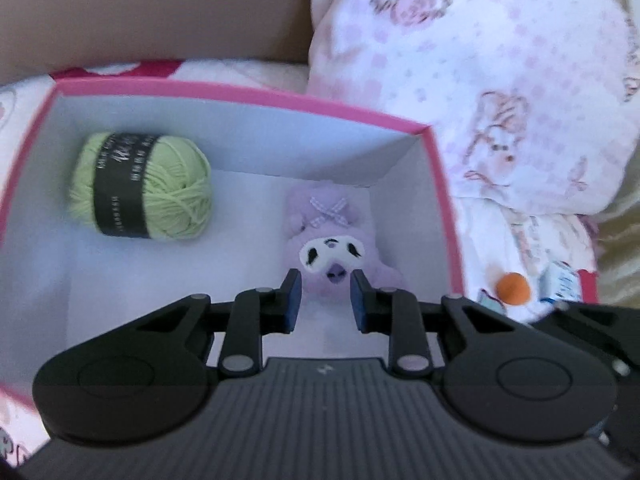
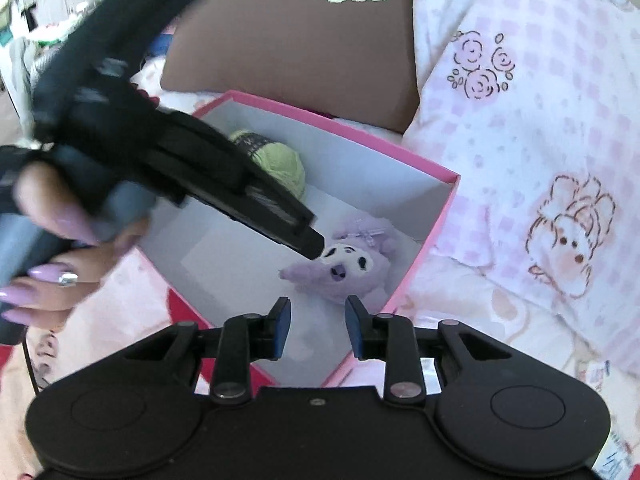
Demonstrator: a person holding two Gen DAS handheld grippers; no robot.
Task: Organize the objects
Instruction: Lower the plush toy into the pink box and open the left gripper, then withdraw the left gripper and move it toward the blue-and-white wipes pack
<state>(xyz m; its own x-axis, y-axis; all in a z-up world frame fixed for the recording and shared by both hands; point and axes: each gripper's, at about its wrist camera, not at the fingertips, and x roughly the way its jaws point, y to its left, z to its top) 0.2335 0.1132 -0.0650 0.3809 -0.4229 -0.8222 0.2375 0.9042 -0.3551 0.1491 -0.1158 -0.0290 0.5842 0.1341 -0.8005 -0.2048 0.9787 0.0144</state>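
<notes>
Box [image 1: 438, 184]: pink outside and on the rim, plain white inside, lid off; it rests on the bedding.
Plush [image 1: 334, 240]: small lilac toy with a white face patch, dark eyes and a checked bow on its head; it lies in the box near the right wall and the far corner, face up.
Yarn [image 1: 140, 188]: pale green ball with a dark paper band around its middle; it lies in the far left part of the box, well apart from the plush.
Left gripper [image 1: 325, 300]: hovers over the box just above the plush; blue pads drawn in to their narrow set with nothing between them. In the right wrist view it is blurred, reaching in from the left, tip close to the plush's head.
Right gripper [image 2: 316, 326]: hangs above the near edge of the box; pads close together, nothing gripped.
Hand [image 2: 56, 256]: holds the left gripper's handle; long lilac nails.
Bedding [image 2: 520, 120]: white and pink check with printed roses and a bunny figure.
Cushion [image 2: 296, 40]: brown, with a white appliqué at its top, behind the box.
Orange ball [image 1: 513, 286]: on the bedding, right of the box.
Writing: pale print on the yarn band, too blurred to read.
</notes>
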